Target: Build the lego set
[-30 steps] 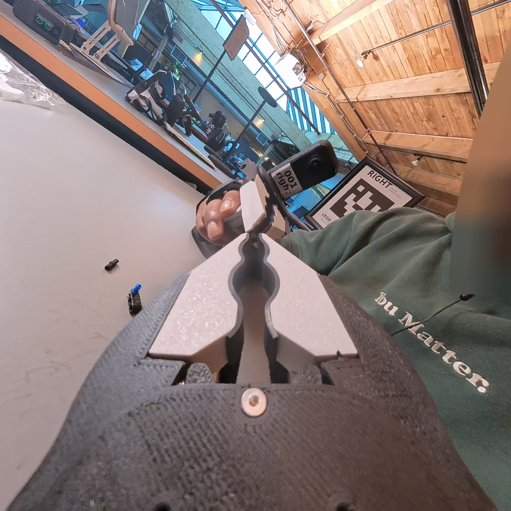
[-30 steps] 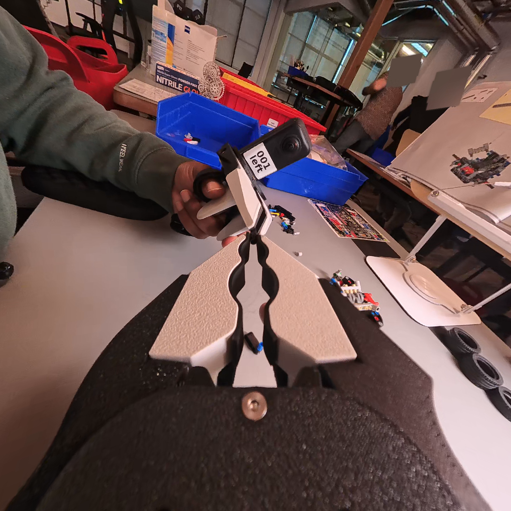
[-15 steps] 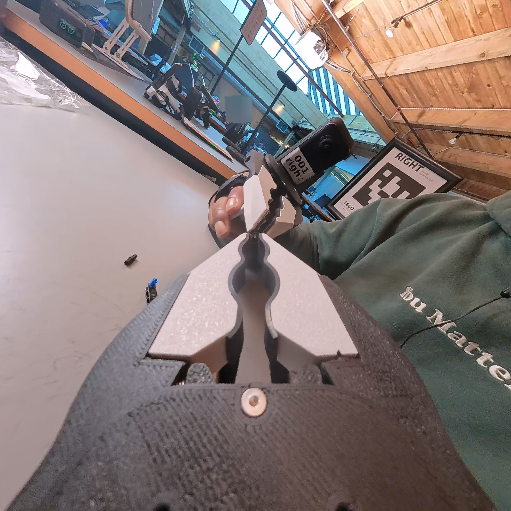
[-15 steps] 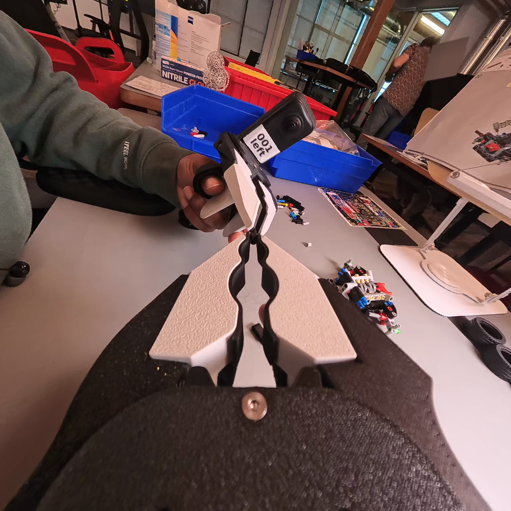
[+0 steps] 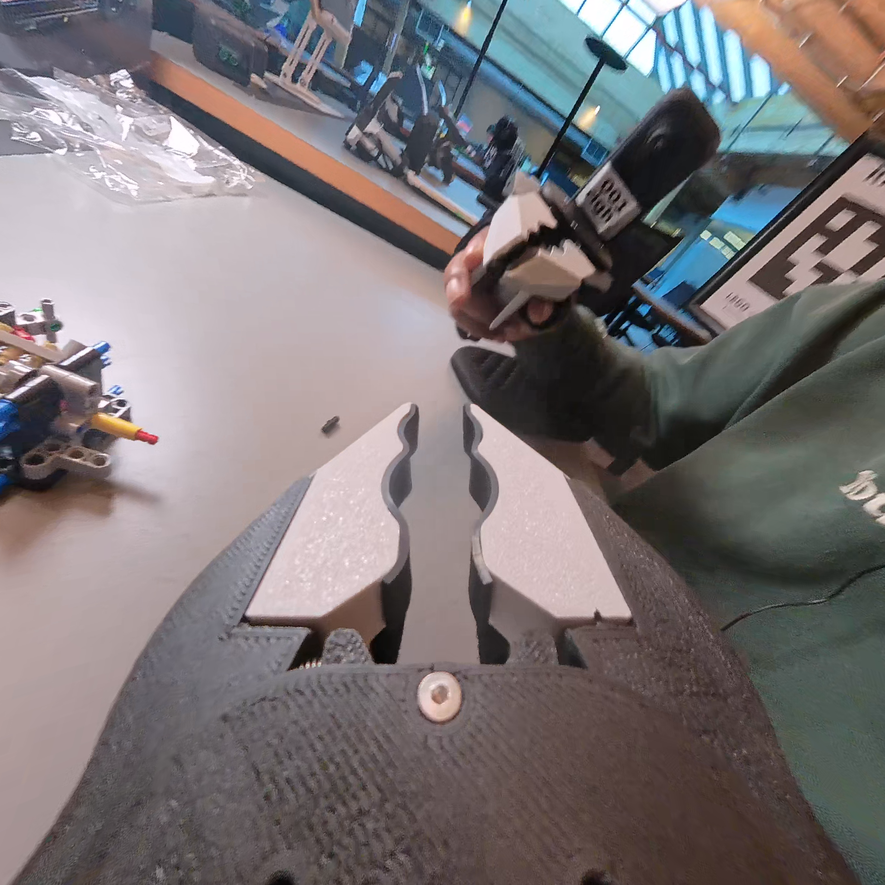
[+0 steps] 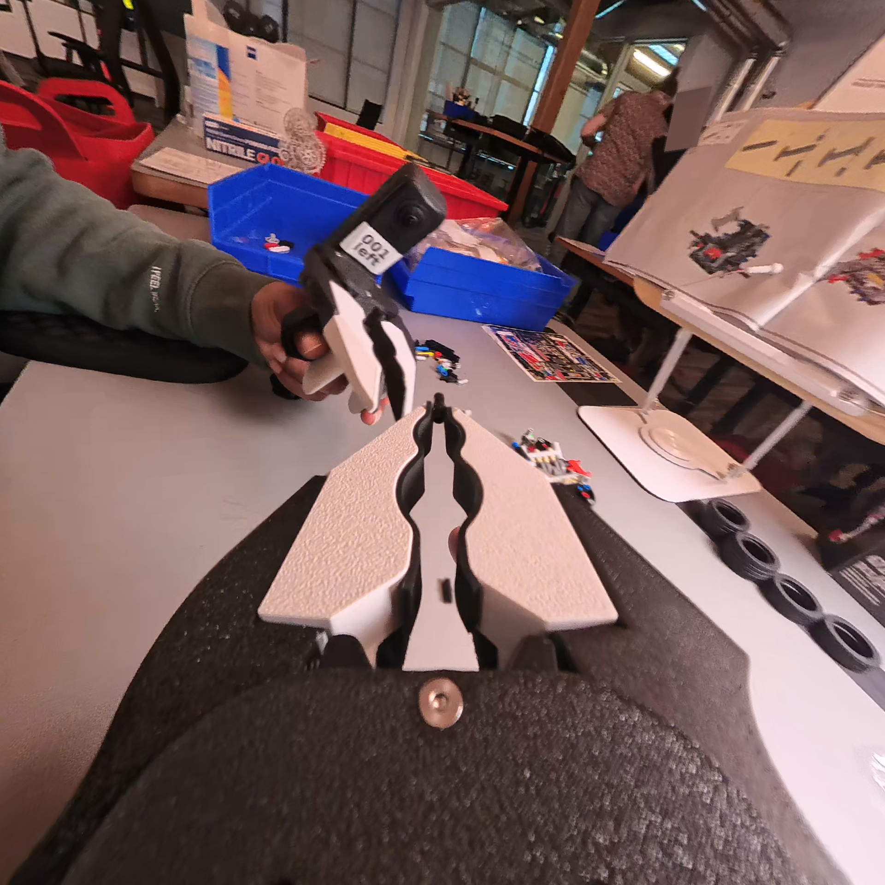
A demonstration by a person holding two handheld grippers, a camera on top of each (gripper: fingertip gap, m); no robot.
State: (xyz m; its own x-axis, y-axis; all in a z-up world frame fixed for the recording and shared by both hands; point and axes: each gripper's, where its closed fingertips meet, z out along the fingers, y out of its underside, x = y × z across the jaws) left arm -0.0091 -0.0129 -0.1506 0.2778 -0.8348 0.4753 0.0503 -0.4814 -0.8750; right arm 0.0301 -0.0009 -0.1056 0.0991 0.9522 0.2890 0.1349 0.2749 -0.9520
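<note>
My left gripper (image 5: 438, 413) is open and empty, low over the grey table (image 5: 239, 297). My right gripper (image 6: 438, 408) is shut on a small black lego piece (image 6: 438, 400) that pokes out past its tips. The left gripper (image 6: 383, 407) shows just left of it, a short gap away. The part-built lego model (image 5: 52, 407) lies at the left in the left wrist view and also shows in the right wrist view (image 6: 555, 459). A loose black pin (image 5: 330, 425) lies on the table ahead of the left fingers. Another small black piece (image 6: 446, 589) lies below the right gripper.
Several black tyres (image 6: 766, 560) line the right side. An instruction booklet on a white stand (image 6: 670, 445) is at the right. A sticker sheet (image 6: 550, 352), loose parts (image 6: 438, 357) and blue bins (image 6: 479, 287) are behind. Clear plastic bags (image 5: 119, 129) lie at the far left. Left tips to right tips: about 7 centimetres. The loose black pin (image 5: 330, 425) sits 12 centimetres or so from the ends of my left fingers. It turns up in the right wrist view (image 6: 447, 593) as well.
The two grippers met tip to tip before. My left gripper has opened, pulled away and swung toward the table, bringing the model into view. The right gripper stays shut on the black piece.
</note>
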